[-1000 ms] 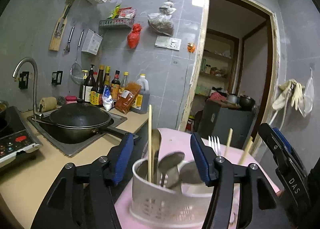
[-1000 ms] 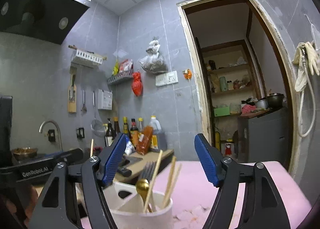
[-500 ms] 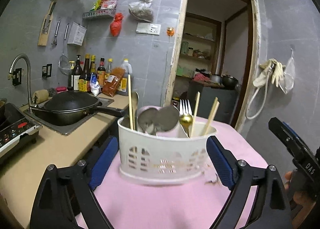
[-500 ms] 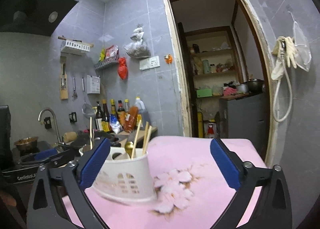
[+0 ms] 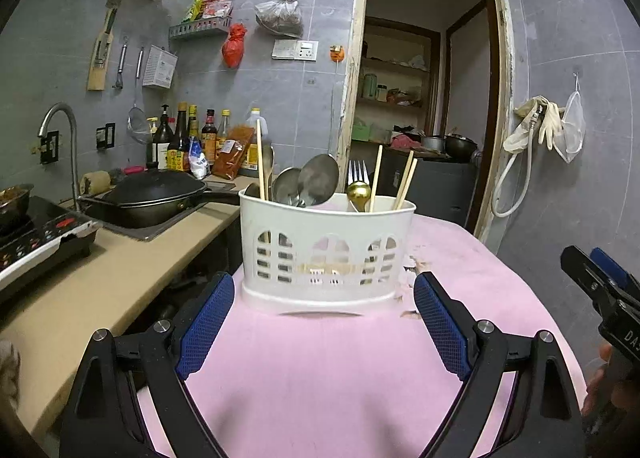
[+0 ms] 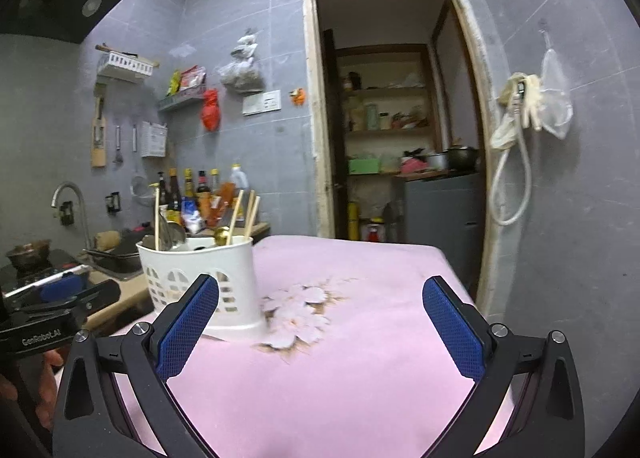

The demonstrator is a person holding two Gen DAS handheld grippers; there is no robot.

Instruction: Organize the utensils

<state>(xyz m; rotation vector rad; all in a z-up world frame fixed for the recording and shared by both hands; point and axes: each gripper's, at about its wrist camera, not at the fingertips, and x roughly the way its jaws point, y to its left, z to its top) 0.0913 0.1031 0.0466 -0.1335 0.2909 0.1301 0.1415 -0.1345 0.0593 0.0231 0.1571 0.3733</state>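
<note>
A white slotted utensil caddy [image 5: 326, 254] stands upright on the pink tablecloth [image 5: 340, 370]. It holds steel spoons [image 5: 316, 180], a fork [image 5: 357, 171], a gold spoon [image 5: 358, 193] and several wooden chopsticks [image 5: 406, 180]. My left gripper [image 5: 323, 332] is open just in front of the caddy, apart from it, with nothing between its blue pads. My right gripper [image 6: 320, 328] is open too, over bare cloth; the caddy [image 6: 200, 278] sits behind its left finger. Each gripper shows at the edge of the other's view: the right one [image 5: 600, 290], the left one [image 6: 60, 310].
A beige counter [image 5: 100, 282] lies left of the table with a sink, a black wok [image 5: 154, 194], an induction hob [image 5: 36, 242] and sauce bottles [image 5: 192, 142]. Behind the table is an open doorway [image 5: 424, 106]. A flower print [image 6: 298, 312] marks the cloth.
Both grippers have opened wide and drawn back from the caddy, which now stands free on the cloth. It was between the left fingers a second ago.
</note>
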